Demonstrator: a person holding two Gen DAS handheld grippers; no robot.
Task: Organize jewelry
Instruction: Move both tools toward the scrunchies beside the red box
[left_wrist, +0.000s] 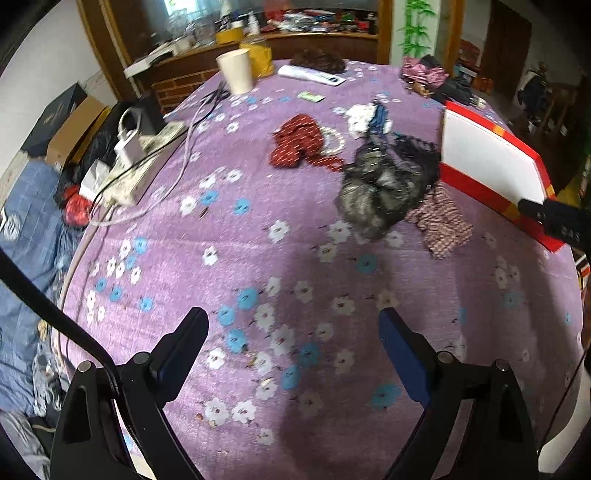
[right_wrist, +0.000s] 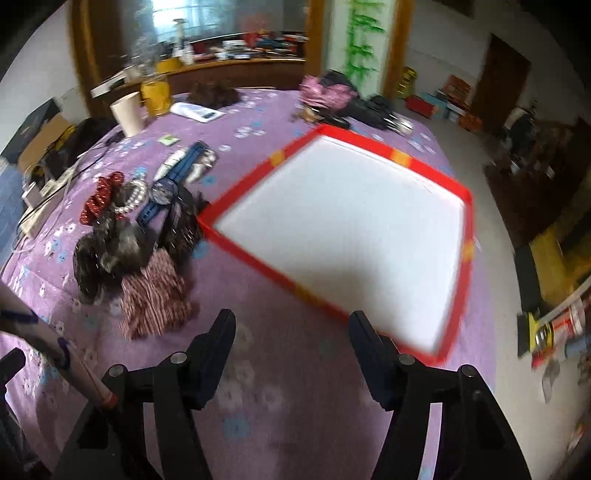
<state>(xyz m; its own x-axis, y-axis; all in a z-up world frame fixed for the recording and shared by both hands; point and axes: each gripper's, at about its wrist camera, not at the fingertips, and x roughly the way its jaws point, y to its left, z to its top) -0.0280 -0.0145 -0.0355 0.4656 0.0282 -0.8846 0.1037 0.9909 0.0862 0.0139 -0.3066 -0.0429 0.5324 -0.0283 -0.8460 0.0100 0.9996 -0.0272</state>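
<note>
A red box with a white inside (right_wrist: 343, 236) lies on the purple flowered tablecloth (left_wrist: 258, 258); it also shows at the right of the left wrist view (left_wrist: 487, 158). Left of it lies a pile: a red dotted scrunchie (left_wrist: 295, 142), a pearl bracelet (right_wrist: 135, 199), a blue watch (right_wrist: 166, 188), a grey-black scrunchie (left_wrist: 380, 192) and a checked scrunchie (right_wrist: 155, 295). My left gripper (left_wrist: 293, 326) is open and empty above bare cloth, short of the pile. My right gripper (right_wrist: 291, 332) is open and empty at the box's near edge.
A paper cup (left_wrist: 236, 70), a remote (left_wrist: 312, 75) and a power strip with cables (left_wrist: 144, 162) lie on the left and far side. Bags (right_wrist: 332, 96) sit at the far edge. The table drops to the floor on the right (right_wrist: 517, 258).
</note>
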